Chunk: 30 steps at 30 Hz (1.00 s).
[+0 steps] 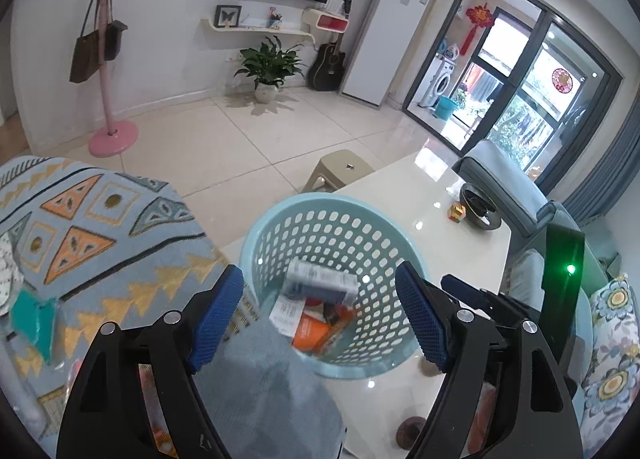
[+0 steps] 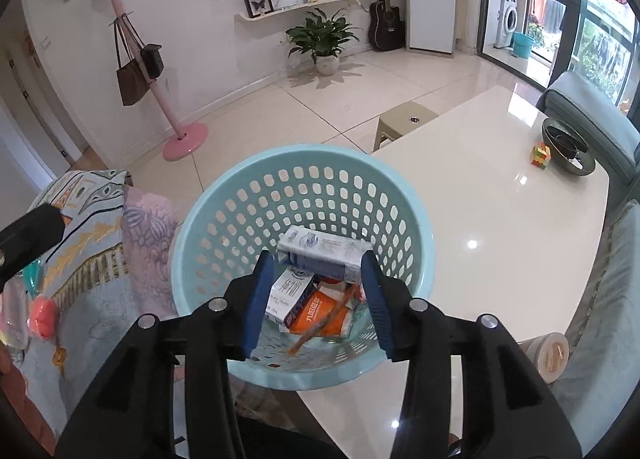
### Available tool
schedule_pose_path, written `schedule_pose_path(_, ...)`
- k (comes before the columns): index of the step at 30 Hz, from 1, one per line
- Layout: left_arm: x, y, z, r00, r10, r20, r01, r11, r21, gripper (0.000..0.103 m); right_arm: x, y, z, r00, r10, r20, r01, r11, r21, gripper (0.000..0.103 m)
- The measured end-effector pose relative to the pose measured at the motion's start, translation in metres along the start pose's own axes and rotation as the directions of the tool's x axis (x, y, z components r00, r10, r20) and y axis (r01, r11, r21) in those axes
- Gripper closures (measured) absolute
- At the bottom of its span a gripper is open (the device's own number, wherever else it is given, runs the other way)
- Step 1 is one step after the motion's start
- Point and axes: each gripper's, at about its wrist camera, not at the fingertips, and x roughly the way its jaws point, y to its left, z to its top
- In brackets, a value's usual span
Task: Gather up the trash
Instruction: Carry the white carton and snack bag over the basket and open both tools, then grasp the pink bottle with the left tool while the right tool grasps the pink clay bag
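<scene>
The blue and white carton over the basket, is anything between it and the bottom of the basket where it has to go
Nothing blocks the way. The blue and white carton sits between the right tool's pads, already inside the rim of the light blue basket. Below it lie only trash pieces: another white carton and an orange packet.

Left wrist: looks down from the left, fairly close above the blue basket point(image 1: 332, 255).
Right wrist: nearer, directly over the basket point(image 2: 304, 219), facing the TV wall.
Shared: basket, white table point(image 2: 500, 199), floor, pink coat stand point(image 1: 108, 59); the carton looks blurred in the left view.
</scene>
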Motion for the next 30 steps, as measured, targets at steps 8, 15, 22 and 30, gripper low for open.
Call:
schedule_pose_path(8,-0.063,0.014,-0.025,0.996,-0.034,0.082,0.038,0.998,-0.047,0.026,-0.047,0.039,0.0,0.995,0.031,0.092,-0.025,0.997,-0.073,0.061)
schedule_pose_path(15,-0.153,0.045,-0.038,0.97,0.041,0.238,-0.016,0.994,-0.105,0.022,-0.1,0.097,-0.003,0.97,0.141,0.198,-0.104,0.977,-0.184,0.059)
schedule_pose_path(22,-0.226,0.09,-0.056,0.924,0.197,0.329,-0.134,0.97,-0.204,0.018,-0.129,0.163,-0.019,0.941,0.243,0.236,-0.162,0.935,-0.316,0.057)
schedule_pose_path(30,-0.257,0.161,-0.085,0.882,0.387,0.27,-0.281,0.891,-0.357,0.017,-0.111,0.22,-0.049,0.936,0.31,0.167,-0.221,0.887,-0.406,0.057)
